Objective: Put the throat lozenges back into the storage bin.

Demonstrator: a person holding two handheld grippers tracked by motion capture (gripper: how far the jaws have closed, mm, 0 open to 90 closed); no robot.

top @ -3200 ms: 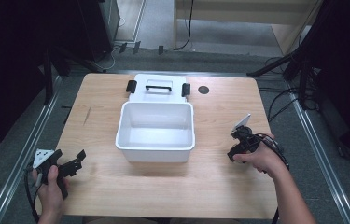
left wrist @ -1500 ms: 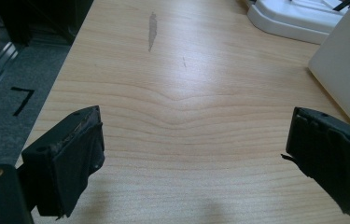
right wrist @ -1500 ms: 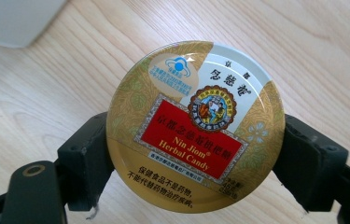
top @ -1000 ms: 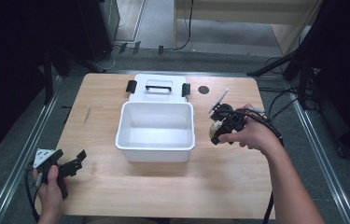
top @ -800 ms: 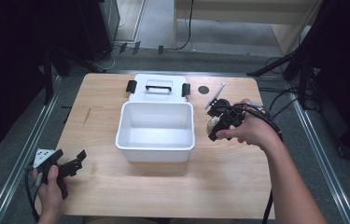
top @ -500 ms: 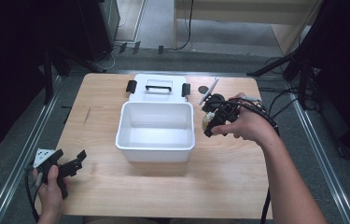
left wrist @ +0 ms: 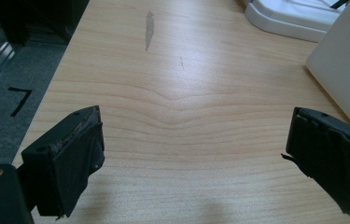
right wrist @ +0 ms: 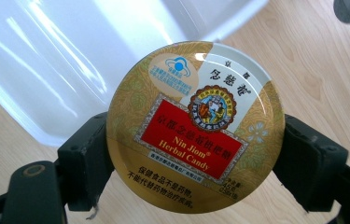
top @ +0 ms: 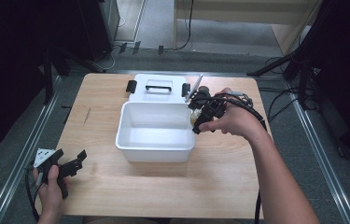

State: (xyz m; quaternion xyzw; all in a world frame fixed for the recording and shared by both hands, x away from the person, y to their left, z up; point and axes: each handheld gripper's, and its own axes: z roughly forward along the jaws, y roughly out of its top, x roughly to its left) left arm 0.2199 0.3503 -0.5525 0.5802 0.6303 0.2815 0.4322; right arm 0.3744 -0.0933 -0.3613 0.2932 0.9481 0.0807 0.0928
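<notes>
Over the right rim of the white plastic tub (top: 156,133), the right gripper (right wrist: 191,154) pinches a round gold candy tin (right wrist: 195,125) by its edges. Smooth metal, thin grip, so it could easily slip out onto the bench (top: 172,186). Left gripper (left wrist: 200,158) idles, fingers spread.

In the high view the right hand (top: 231,122) hides most of the candy tin (top: 194,120); its small print (right wrist: 170,186) stays unreadable at six o'clock
</notes>
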